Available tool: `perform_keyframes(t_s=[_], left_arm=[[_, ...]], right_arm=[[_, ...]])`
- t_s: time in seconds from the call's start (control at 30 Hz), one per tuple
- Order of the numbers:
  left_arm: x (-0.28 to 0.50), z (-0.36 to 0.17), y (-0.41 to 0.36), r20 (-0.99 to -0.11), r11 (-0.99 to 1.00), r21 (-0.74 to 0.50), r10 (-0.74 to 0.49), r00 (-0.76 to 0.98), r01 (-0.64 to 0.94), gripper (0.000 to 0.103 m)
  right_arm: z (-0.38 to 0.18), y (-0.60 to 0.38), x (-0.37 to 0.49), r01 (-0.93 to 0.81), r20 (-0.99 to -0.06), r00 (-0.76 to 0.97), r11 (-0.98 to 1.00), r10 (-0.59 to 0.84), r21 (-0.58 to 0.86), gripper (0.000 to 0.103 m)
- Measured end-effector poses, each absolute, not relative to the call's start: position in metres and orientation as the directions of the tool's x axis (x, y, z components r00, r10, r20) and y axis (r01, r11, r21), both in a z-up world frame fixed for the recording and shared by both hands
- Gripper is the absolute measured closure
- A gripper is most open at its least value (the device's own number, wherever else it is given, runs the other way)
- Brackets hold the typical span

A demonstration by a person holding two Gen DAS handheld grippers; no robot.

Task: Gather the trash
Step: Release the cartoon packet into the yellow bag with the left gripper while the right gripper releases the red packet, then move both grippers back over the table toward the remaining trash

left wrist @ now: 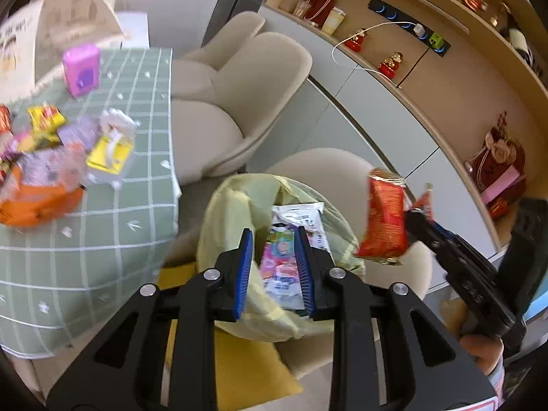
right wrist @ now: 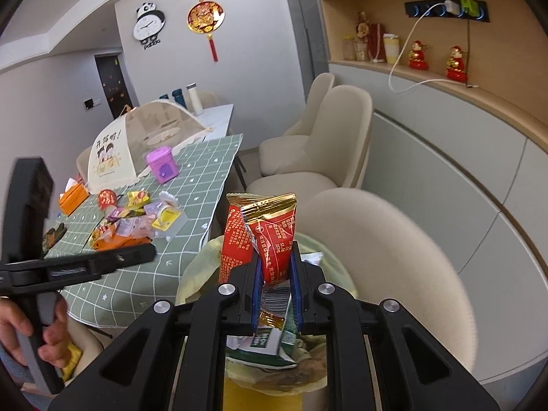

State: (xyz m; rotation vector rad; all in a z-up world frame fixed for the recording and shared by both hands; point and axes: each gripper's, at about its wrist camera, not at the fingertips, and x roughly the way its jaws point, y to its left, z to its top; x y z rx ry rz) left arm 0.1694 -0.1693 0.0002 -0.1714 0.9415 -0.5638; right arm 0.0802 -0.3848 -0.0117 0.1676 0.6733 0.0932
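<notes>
The right gripper (right wrist: 275, 286) has its blue-lined fingers (right wrist: 295, 284) clamped on a crumpled red and gold foil snack wrapper (right wrist: 274, 236), which stands upright out of them directly above the open pale yellow plastic trash bag (right wrist: 198, 274). In the left wrist view the same wrapper (left wrist: 385, 219) hangs off the tip of that gripper, just beside the bag's right edge. The left gripper (left wrist: 274, 267) points down into the bag (left wrist: 239, 205) with its fingers (left wrist: 244, 267) apart and nothing between them; printed packets (left wrist: 291, 257) already lie inside. In the right wrist view a bare hand (right wrist: 20, 335) grips the left tool's handle at lower left.

The bag sits on a cream upholstered chair (right wrist: 394, 257) drawn up beside the desk, which is covered by a green checked cloth (left wrist: 102, 239). On it lies a heap of coloured wrappers (right wrist: 130, 222), with a purple box (right wrist: 162, 166), an orange tissue box (right wrist: 73, 198) and a mesh food cover (right wrist: 137, 144) beyond. A curved wooden shelf (right wrist: 445, 85) holds red figurines (right wrist: 418, 56)
</notes>
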Motion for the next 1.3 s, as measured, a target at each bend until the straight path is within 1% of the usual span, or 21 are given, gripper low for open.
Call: perform_keyframes(t_s=[0.1, 0.23, 0.37, 0.53, 0.73, 0.8, 0.83, 0.87, 1.03, 1.13, 1.3], left_arm=[[0.161, 0.009, -0.161, -0.709, 0.851, -0.344, -0.512, 0.485, 0.397, 0.079], [0.155, 0.016, -0.147, -0.7, 0.861, -0.319, -0.496, 0.513, 0.397, 0.079], [0.156, 0.02, -0.128, -0.703, 0.876, -0.326, -0.476, 0.528, 0.356, 0.079], [0.154, 0.018, -0.1, -0.708, 0.895, -0.326, -0.444, 0.549, 0.304, 0.079], [0.158, 0.008, -0.081, -0.726, 0.902, -0.348, -0.432, 0.535, 0.256, 0.078], [0.159, 0.007, -0.075, -0.723, 0.901, -0.354, -0.434, 0.537, 0.252, 0.078], [0.16, 0.007, -0.072, -0.721, 0.902, -0.354, -0.432, 0.542, 0.249, 0.078], [0.16, 0.007, -0.071, -0.72, 0.903, -0.353, -0.43, 0.544, 0.246, 0.078], [0.166, 0.005, -0.055, -0.713, 0.902, -0.364, -0.43, 0.554, 0.232, 0.078], [0.171, 0.002, -0.042, -0.714, 0.909, -0.349, -0.414, 0.565, 0.225, 0.078], [0.183, -0.006, -0.008, -0.718, 0.917, -0.351, -0.394, 0.574, 0.19, 0.078]], right_arm=[[-0.03, -0.376, 0.091, -0.048, -0.629, 0.758, 0.977, 0.17, 0.207, 0.088], [-0.067, -0.362, 0.11, -0.043, -0.683, 0.707, 0.976, 0.181, 0.215, 0.088], [-0.099, -0.358, 0.121, -0.022, -0.737, 0.653, 0.977, 0.175, 0.212, 0.088], [-0.117, -0.357, 0.128, -0.017, -0.774, 0.604, 0.974, 0.19, 0.226, 0.088], [-0.112, -0.347, 0.13, -0.06, -0.779, 0.583, 0.969, 0.23, 0.242, 0.087], [-0.11, -0.344, 0.128, -0.062, -0.781, 0.586, 0.973, 0.214, 0.22, 0.076], [-0.107, -0.341, 0.125, -0.065, -0.776, 0.6, 0.978, 0.197, 0.198, 0.066], [-0.105, -0.34, 0.123, -0.066, -0.771, 0.607, 0.979, 0.191, 0.19, 0.062], [-0.082, -0.338, 0.113, -0.036, -0.74, 0.658, 0.988, 0.138, 0.153, 0.062], [-0.061, -0.334, 0.11, -0.005, -0.71, 0.697, 0.991, 0.098, 0.132, 0.062], [-0.03, -0.321, 0.11, -0.009, -0.653, 0.749, 0.987, 0.114, 0.162, 0.062]])
